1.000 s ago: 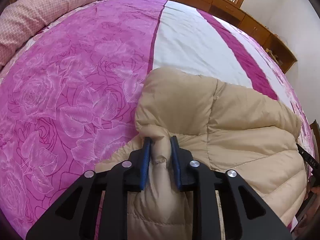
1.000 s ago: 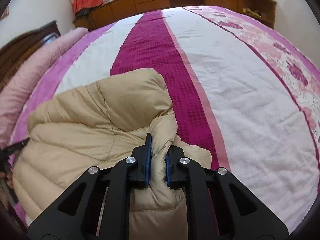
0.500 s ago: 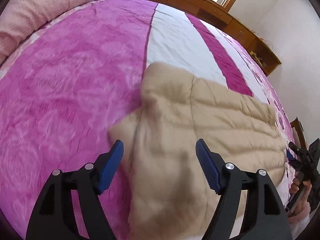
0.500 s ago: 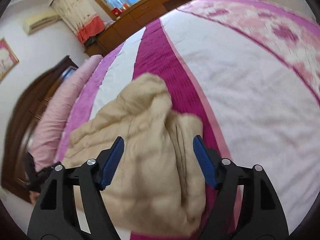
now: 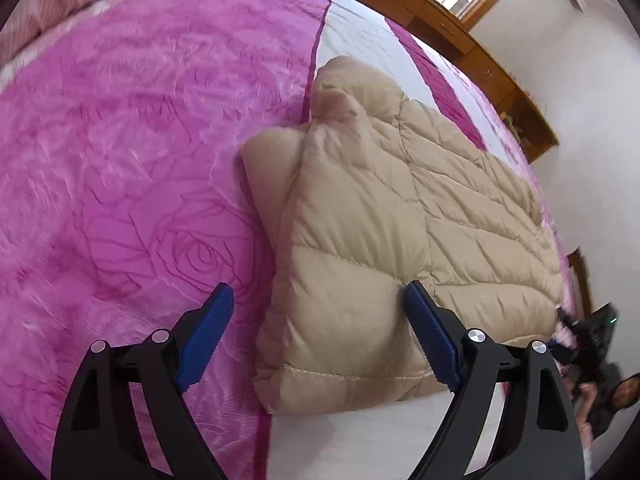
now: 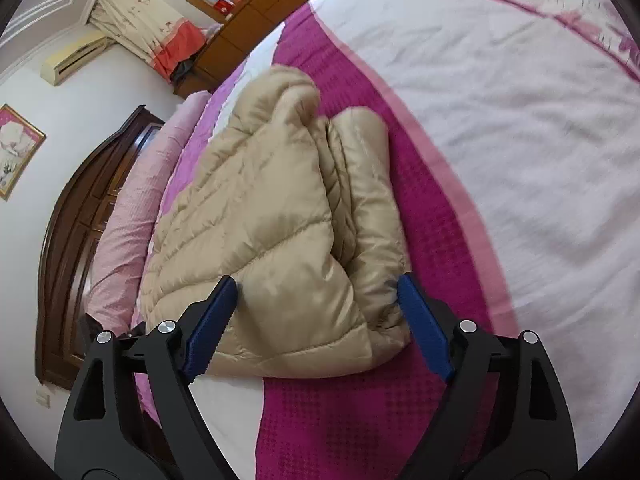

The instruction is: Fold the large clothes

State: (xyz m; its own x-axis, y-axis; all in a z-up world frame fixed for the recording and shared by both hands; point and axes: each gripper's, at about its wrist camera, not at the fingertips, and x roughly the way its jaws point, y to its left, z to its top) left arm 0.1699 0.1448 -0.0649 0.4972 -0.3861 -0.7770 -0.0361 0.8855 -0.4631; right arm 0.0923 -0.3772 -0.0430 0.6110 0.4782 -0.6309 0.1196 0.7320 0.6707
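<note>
Both grippers gape wide, holding nothing — left gripper [image 5: 318, 338], right gripper [image 6: 316, 326] — above the folded beige puffer jacket [image 5: 400, 216] on the pink bedspread [image 5: 120, 160]; pillow [image 6: 128, 216] and wooden headboard [image 6: 68, 248] beyond

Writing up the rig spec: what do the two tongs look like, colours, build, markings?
Left tongs and right tongs match: black angular arms with triangular cutouts, silver round bolt heads, ribbed blue pads on the inner faces. No cables or markings visible.
</note>
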